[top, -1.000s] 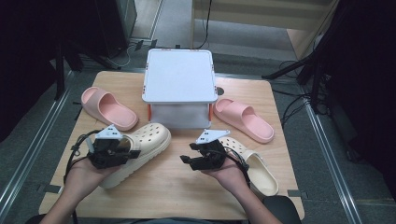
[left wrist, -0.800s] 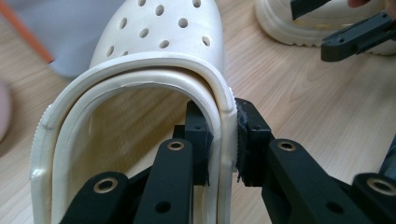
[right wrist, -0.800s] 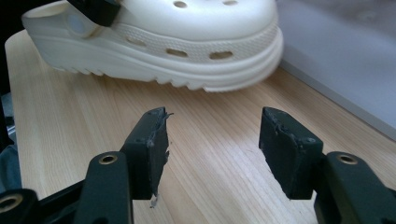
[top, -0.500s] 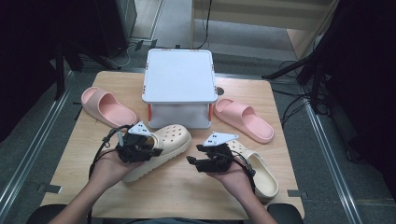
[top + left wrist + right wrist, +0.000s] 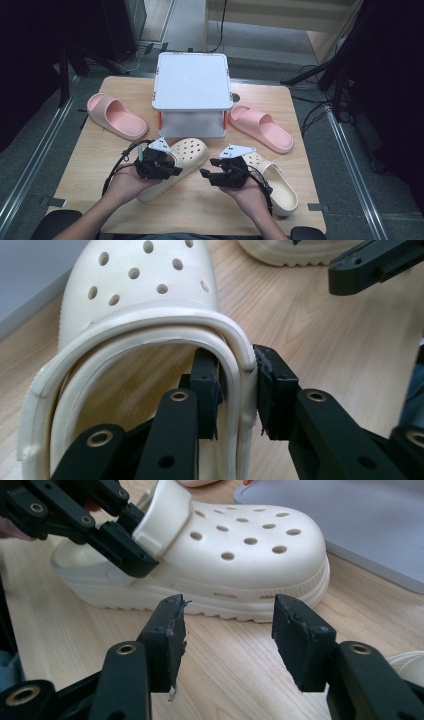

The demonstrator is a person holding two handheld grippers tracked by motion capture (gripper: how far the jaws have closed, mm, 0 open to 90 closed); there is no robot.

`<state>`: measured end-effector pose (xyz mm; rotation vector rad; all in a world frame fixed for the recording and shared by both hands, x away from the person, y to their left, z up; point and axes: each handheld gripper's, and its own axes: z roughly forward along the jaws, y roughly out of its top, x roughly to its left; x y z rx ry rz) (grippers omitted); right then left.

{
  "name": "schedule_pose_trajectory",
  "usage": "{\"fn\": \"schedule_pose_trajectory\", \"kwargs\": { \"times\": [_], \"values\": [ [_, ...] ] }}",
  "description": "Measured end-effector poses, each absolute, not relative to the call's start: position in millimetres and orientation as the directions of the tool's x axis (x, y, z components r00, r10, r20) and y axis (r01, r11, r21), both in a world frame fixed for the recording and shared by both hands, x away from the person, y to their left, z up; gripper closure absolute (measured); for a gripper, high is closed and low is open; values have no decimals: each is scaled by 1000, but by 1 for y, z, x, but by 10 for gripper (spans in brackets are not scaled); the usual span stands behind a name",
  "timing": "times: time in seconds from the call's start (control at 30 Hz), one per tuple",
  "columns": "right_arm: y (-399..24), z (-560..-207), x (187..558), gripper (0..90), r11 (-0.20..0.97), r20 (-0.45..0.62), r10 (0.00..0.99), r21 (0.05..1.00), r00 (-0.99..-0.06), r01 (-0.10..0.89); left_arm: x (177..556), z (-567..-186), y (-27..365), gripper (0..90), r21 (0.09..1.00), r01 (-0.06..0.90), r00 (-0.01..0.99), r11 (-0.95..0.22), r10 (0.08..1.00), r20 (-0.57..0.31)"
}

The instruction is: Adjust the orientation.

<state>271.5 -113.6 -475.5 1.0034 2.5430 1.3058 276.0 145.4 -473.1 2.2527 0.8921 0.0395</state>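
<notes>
A cream perforated clog (image 5: 182,157) (image 5: 140,295) (image 5: 240,555) lies on the wooden table (image 5: 90,165) in front of the white stand. My left gripper (image 5: 170,169) (image 5: 235,370) straddles the clog's heel strap, one jaw inside and one outside. Its jaws have just been opening, and the pads sit loose beside the strap. In the right gripper view, my left gripper (image 5: 132,535) is at the strap. My right gripper (image 5: 207,172) (image 5: 227,615) hovers open just right of the clog. Its jaws have just been closing a little, with nothing between them.
A second cream clog (image 5: 277,185) lies under my right hand, near the table's front right. A white box-like stand (image 5: 191,87) stands at the back centre, with one pink slide (image 5: 115,116) to its left and another pink slide (image 5: 262,127) to its right.
My left hand has carried the cream clog to the right, toward the stand and the right gripper. The left jaws have widened around the strap. The right hand has stayed nearly still.
</notes>
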Motion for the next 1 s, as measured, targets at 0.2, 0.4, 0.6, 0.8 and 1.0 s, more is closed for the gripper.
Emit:
{"fn": "schedule_pose_trajectory", "kwargs": {
  "times": [0.2, 0.4, 0.6, 0.8, 1.0],
  "values": [
    [-114, -477, 271, 512, 410, 189, 616, 752, -765, 516, 273, -465, 154, 602, 635, 576, 771, -514, 600, -214],
    [-109, -480, 273, 595, 422, 184, 613, 746, -769, 515, 269, -450, 175, 651, 665, 562, 772, -492, 600, -209],
    [-95, -481, 280, 732, 422, 209, 602, 736, -771, 529, 277, -443, 202, 750, 684, 582, 739, -440, 638, -218],
    [-77, -483, 283, 883, 448, 160, 605, 741, -780, 500, 291, -450, 220, 839, 680, 602, 707, -419, 676, -209],
    [-71, -492, 285, 891, 441, 184, 617, 725, -765, 530, 302, -465, 226, 848, 663, 606, 700, -440, 691, -181]
  ]
}}
